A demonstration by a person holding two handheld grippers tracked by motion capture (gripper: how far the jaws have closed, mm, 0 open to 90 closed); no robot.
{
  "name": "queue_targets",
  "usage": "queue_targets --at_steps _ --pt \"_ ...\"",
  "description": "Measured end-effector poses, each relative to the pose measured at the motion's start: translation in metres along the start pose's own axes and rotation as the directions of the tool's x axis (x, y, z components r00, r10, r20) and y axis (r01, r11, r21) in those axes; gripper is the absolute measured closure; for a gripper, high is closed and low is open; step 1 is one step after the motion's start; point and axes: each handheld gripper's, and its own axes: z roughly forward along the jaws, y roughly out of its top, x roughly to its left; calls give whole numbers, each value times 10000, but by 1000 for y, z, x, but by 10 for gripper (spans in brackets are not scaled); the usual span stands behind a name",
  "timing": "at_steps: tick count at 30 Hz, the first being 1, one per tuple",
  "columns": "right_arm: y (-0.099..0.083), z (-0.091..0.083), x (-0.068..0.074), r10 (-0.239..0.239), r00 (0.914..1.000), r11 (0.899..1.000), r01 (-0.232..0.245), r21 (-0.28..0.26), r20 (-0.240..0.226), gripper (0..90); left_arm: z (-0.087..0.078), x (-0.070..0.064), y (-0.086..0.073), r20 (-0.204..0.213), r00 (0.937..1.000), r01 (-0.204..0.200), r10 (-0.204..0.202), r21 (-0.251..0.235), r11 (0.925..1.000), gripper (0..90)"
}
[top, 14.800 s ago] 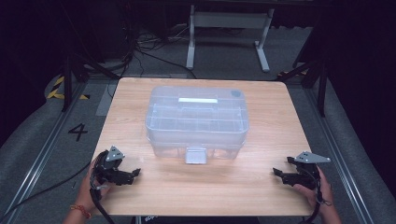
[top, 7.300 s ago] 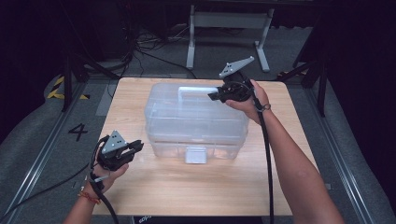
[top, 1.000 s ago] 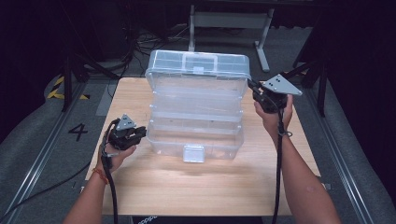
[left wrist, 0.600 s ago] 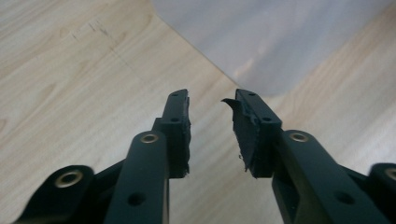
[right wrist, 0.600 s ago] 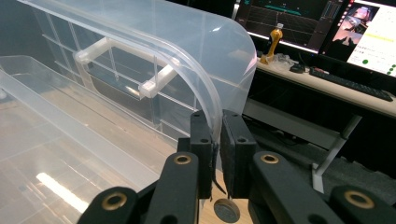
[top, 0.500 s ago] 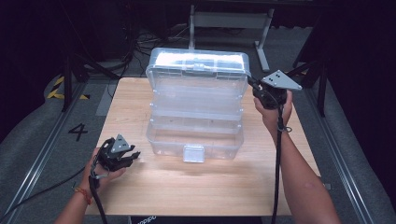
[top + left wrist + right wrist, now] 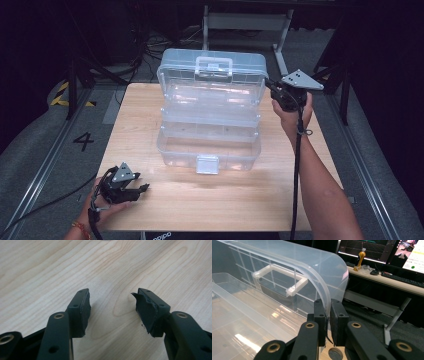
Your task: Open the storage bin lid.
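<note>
Both tongs are easy to read from where I stand. Gripping the right-hand rim of the lid [image 7: 294, 272], the right gripper [image 7: 327, 322] has its jaws pressed onto the thin clear plastic edge, one pad on each face. From the high view, that right gripper [image 7: 286, 95] sits at the lid's far right side, held up off the table. The lid [image 7: 212, 75] stands swung up and back, its handle [image 7: 214, 67] facing the person. It belongs to a clear plastic toolbox [image 7: 210, 145] in the middle of the wooden table [image 7: 250, 200], whose trays [image 7: 210, 117] are stepped out in tiers above the base, with a latch [image 7: 207, 164] at the front.

At the near left corner of the table, well apart from the box, the left gripper [image 7: 135, 190] hangs low over the wood. Its jaws stand spread, nothing between them but bare tabletop [image 7: 112, 270], as the left gripper [image 7: 112, 307] view shows; one pad [image 7: 146, 308] looks ragged at its edge.
</note>
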Motion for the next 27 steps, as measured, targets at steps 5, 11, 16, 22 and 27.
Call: queue_targets --at_steps 5,11,16,22,27 --pt "1 3 -2 88 9999 10000 -88 -9 -48 846 2 -1 -8 334 9993 195 -174 -631 9978 305" --pt "2 6 -5 209 9997 9998 -208 44 -96 846 3 -7 -8 -182 9998 81 -91 -500 9987 244" --pt "3 10 -8 329 9993 9995 -329 42 -159 846 4 -6 -7 -167 9995 256 -265 -502 9984 233" --pt "7 16 -11 380 9992 9990 -376 245 -136 845 4 -6 -7 -182 9995 263 -273 -499 9984 232" --pt "8 22 -15 597 9980 9977 -590 331 -195 845 4 -7 -7 -196 9994 282 -292 -499 9984 231"
